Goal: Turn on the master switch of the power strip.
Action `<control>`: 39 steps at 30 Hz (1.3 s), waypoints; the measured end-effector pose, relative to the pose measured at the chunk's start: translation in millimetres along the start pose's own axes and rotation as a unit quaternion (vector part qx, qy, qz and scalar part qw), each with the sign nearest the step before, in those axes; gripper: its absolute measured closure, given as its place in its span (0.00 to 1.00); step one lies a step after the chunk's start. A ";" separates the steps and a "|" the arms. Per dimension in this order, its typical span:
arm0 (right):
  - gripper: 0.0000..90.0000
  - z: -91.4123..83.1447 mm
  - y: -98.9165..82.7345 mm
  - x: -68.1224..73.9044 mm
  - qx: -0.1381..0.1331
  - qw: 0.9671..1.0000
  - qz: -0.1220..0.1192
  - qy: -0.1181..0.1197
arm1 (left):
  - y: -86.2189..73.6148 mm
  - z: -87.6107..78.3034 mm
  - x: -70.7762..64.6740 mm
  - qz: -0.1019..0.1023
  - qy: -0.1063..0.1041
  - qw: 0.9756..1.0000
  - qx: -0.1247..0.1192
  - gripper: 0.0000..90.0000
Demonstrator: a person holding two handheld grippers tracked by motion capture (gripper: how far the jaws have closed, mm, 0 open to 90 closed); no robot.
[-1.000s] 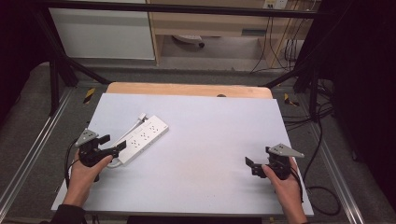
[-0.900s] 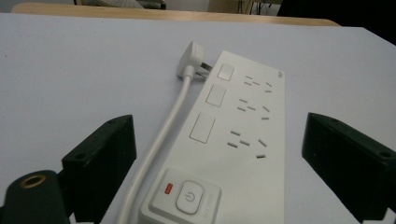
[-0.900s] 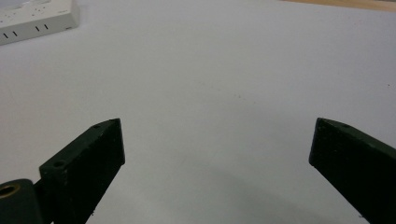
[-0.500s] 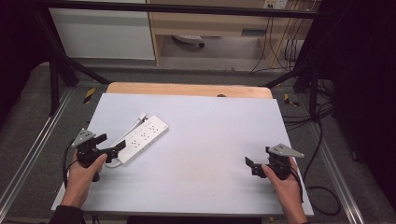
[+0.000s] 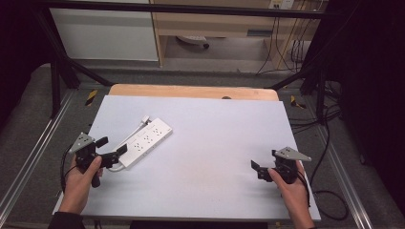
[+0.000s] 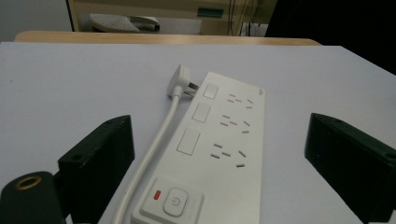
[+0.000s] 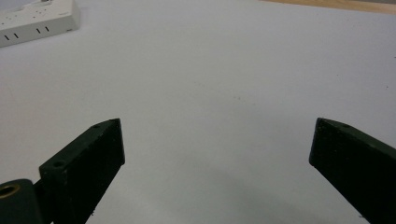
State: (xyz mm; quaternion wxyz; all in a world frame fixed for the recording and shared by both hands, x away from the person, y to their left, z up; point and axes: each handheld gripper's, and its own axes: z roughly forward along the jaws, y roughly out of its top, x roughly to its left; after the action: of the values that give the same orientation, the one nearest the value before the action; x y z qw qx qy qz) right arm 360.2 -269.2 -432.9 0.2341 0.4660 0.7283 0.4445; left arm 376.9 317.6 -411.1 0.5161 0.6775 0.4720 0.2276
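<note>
A white plastic power strip lies flat on the left half of the pale grey tabletop, set on a slant: its switch end points toward the near left corner and its far end toward the middle of the far edge. In the left gripper view it shows a round power button with a small red mark beside it at the near end, then three rectangular covers in a row and three groups of socket slots alongside. Its white round cable runs along its left flank and ends in a white angled plug lying against the strip's far end.

The left gripper, held in the person's left hand, sits at the strip's switch end near the left edge. Its black jaws have just been opening and now stand wide, one on each side of the strip, the pads clear of it and nothing gripped.

The right gripper, in the right hand, rests low over the near right part of the surface, well apart from the strip. Its jaws are spread wide with bare tabletop between them.

The whole middle and right of the surface, up to the far edge where a strip of light wood shows, lies open between the strip and the right gripper.
</note>
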 end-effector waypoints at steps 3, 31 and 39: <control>0.04 -0.3 0.0 -0.1 0.000 1.000 0.001 0.000 | 0.9 -2.9 -1.7 0.000 -0.002 1.000 -0.001 0.10; 0.03 -5.4 0.1 -1.7 -0.012 1.000 0.004 0.001 | -13.9 -29.0 -4.1 0.020 -0.014 1.000 0.005 0.11; 0.04 -4.8 -3.7 -5.5 -0.002 1.000 0.004 -0.015 | -26.2 -28.4 3.2 0.021 -0.009 0.999 0.029 0.11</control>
State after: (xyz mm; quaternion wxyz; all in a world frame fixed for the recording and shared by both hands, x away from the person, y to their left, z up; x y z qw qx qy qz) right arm 357.3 -276.7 -434.1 0.2440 0.4752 0.7218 0.4401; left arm 345.1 334.8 -425.3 0.4960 0.7036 0.4596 0.2184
